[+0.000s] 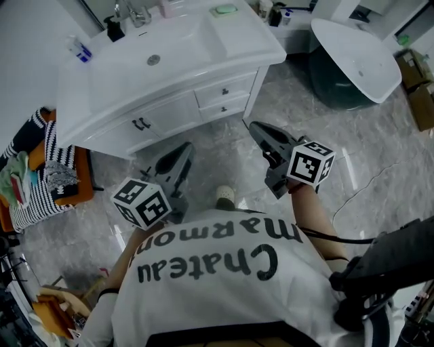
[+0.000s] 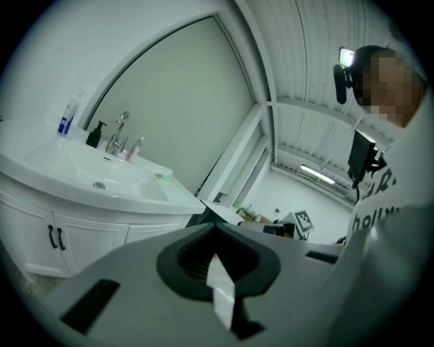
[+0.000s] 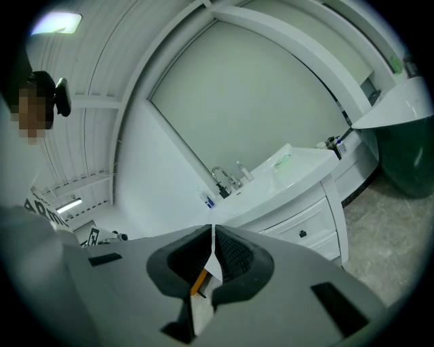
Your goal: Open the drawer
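A white vanity [image 1: 88, 101] with a sink stands ahead of me. On its right side are two stacked drawers, the upper drawer [image 1: 226, 90] and the lower drawer [image 1: 224, 107], each with a small dark knob; both are closed. In the right gripper view the upper drawer [image 3: 303, 232] shows to the right of the jaws. My right gripper [image 1: 256, 129] is shut and empty, a short way in front of the drawers and below them in the head view. My left gripper [image 1: 183, 152] is also shut and empty, in front of the cabinet doors [image 1: 141, 124].
A white basin [image 1: 356, 57] on a dark green base stands at the right, with cardboard boxes [image 1: 413, 88] beyond it. A chair with striped cloth [image 1: 41, 169] sits at the left. A faucet [image 1: 139, 12] and a soap bottle [image 1: 114, 28] stand on the vanity top. A cable [image 1: 373, 183] lies on the marble floor.
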